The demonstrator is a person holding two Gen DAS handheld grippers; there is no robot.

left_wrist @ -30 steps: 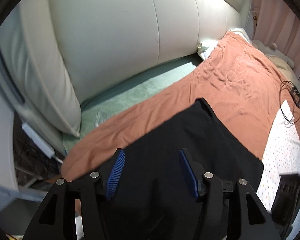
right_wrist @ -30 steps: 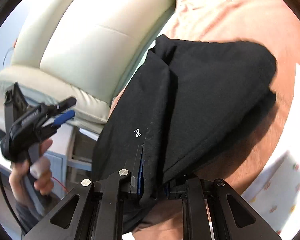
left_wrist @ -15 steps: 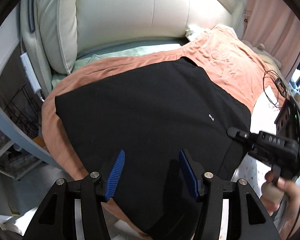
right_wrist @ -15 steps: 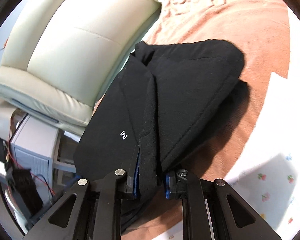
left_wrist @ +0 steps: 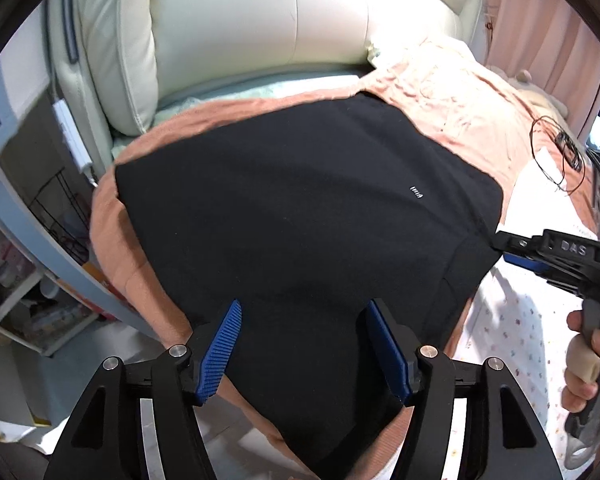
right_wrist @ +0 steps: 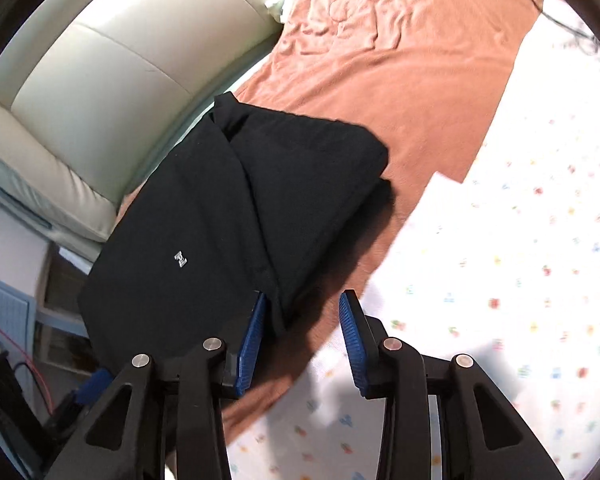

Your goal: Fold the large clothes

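Observation:
A black garment [left_wrist: 300, 216] with a small white logo lies folded on the rust-orange blanket [left_wrist: 452, 92] at the bed's corner. My left gripper [left_wrist: 302, 344] is open above its near edge, touching nothing. In the right wrist view the garment [right_wrist: 228, 208] shows a folded flap on top. My right gripper [right_wrist: 302, 328] is open, and the garment's corner lies just by its left blue pad [right_wrist: 254, 340]. The right gripper also shows in the left wrist view [left_wrist: 516, 252], at the garment's right edge.
A cream padded headboard [left_wrist: 260, 24] stands behind the bed. A white floral sheet [right_wrist: 520, 240] covers the bed to the right. A black cable [left_wrist: 556, 148] lies on the blanket. A wire rack and shelves [left_wrist: 52, 216] stand off the bed's left side.
My right gripper has opened and let go of the garment's fold, which now lies on the bed. My left gripper has drawn back slightly, still open.

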